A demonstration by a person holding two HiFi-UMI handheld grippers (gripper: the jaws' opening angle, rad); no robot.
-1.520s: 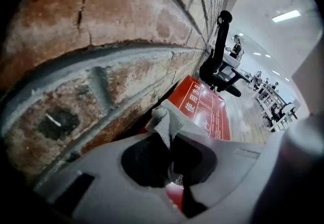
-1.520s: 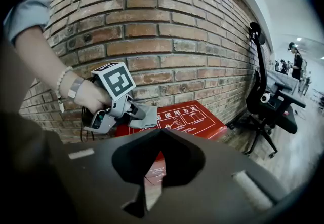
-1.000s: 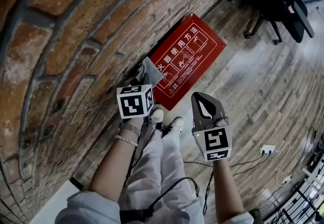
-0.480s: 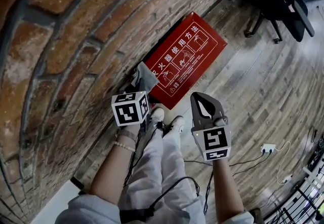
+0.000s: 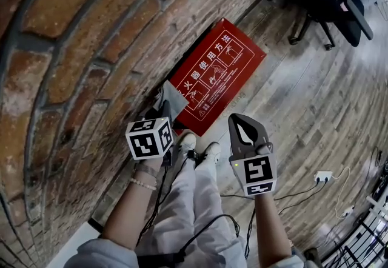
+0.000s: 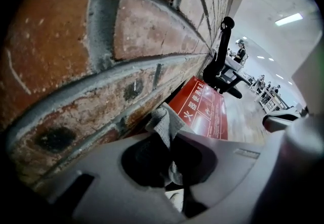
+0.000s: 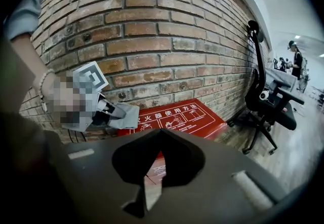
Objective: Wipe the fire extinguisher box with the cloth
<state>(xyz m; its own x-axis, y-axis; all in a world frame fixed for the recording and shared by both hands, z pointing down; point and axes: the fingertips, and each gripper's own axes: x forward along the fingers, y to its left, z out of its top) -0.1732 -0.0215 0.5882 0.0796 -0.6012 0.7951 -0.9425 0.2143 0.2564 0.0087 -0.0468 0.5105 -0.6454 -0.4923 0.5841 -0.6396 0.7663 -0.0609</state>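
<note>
Leftmost, a brick wall [image 5: 73,48] is seen. Beside it, a grey cloth [image 5: 173,97] is clamped between the 2 jaws of the left gripper [image 5: 165,109] and held at the near corner of the red box [image 5: 215,73]; contact cannot be judged. The right gripper [image 5: 245,130] is held closed on nothing, apart from the box.

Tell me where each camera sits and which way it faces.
Head view: on the head, steeply down at the fire extinguisher box; forearms, legs, left gripper, right gripper show.
Left gripper view: along the brick wall; own jaws shut on the cloth.
Right gripper view: toward the wall; own jaws shut, empty.
All three share the box.
</note>
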